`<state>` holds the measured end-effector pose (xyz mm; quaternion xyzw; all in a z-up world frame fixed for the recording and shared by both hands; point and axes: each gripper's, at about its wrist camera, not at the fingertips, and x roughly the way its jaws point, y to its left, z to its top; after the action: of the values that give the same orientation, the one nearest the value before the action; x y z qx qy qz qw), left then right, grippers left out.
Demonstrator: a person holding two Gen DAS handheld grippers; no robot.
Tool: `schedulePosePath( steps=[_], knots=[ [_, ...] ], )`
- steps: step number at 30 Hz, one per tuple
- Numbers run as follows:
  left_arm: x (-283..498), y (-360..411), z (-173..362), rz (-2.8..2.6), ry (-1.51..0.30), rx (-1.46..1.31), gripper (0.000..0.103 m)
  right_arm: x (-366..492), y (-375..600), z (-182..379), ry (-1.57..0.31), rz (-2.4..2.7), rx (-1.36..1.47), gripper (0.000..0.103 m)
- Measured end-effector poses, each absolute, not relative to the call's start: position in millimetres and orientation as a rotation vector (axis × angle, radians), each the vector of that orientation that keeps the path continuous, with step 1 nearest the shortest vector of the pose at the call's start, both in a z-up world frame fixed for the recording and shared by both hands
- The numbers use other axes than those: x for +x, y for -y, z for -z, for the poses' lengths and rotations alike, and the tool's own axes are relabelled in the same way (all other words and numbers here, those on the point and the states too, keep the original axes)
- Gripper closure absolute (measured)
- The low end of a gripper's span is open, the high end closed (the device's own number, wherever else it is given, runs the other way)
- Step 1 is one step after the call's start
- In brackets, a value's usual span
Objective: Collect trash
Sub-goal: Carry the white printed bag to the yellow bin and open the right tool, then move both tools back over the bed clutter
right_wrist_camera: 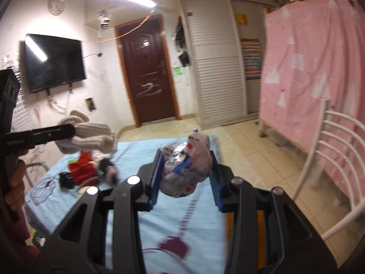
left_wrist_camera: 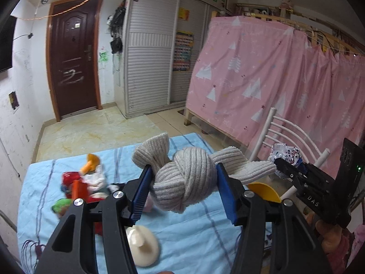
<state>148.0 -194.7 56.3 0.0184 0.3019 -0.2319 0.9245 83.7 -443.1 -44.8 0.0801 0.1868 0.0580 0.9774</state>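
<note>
The left gripper is clamped about half open on a knotted grey knit sock, its blue pads pressing on either side of the knot while the loose ends stick out to both sides. It holds the sock in the air above a table under a light blue cloth. The right gripper is closed narrowly on a crumpled plastic wrapper (silvery, with red dots and some blue print), lifted clear of the same cloth. On the cloth behind the sock lies a blurred heap of red, orange and green clutter, and nearer the camera a cream egg-shaped thing. A yellow bowl rim shows at the table's right edge, beside a white chair that stands before a pink curtain.
</note>
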Motion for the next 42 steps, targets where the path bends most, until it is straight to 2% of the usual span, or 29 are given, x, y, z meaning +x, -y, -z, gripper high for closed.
schedulePosePath(
  steps=[11, 18, 20, 22, 24, 25, 29, 42],
  knots=[
    [165.9, 347.5, -21.3, 0.582, -0.701, 0.271, 0.055, 61.6, 528.5, 51.9, -0.340, 0.018, 0.278, 0.067],
    [166.5, 400.1, 1.2, 0.620, -0.740, 0.345, 0.055, 60.8, 549.4, 57.9, -0.357, 0.031, 0.309, 0.067],
    [166.8, 411.0, 7.1, 0.620, -0.752, 0.367, 0.052, 59.9, 549.5, 58.5, -0.364, 0.036, 0.311, 0.066],
    [165.0, 416.9, 12.2, 0.625, -0.752, 0.387, 0.049, 61.7, 552.2, 59.5, -0.369, 0.035, 0.319, 0.066],
    [161.4, 423.5, 13.7, 0.629, -0.739, 0.407, 0.038, 63.0, 553.7, 61.5, -0.379, 0.036, 0.324, 0.063],
    [158.8, 424.8, 13.7, 0.630, -0.734, 0.410, 0.034, 63.9, 553.6, 63.1, -0.384, 0.039, 0.327, 0.058],
    [154.9, 421.7, 11.2, 0.628, -0.728, 0.400, 0.034, 66.5, 552.6, 66.0, -0.392, 0.038, 0.328, 0.040],
    [159.2, 349.1, -18.9, 0.554, -0.722, 0.241, 0.034, 76.9, 521.0, 65.4, -0.412, -0.014, 0.294, 0.033]
  ],
)
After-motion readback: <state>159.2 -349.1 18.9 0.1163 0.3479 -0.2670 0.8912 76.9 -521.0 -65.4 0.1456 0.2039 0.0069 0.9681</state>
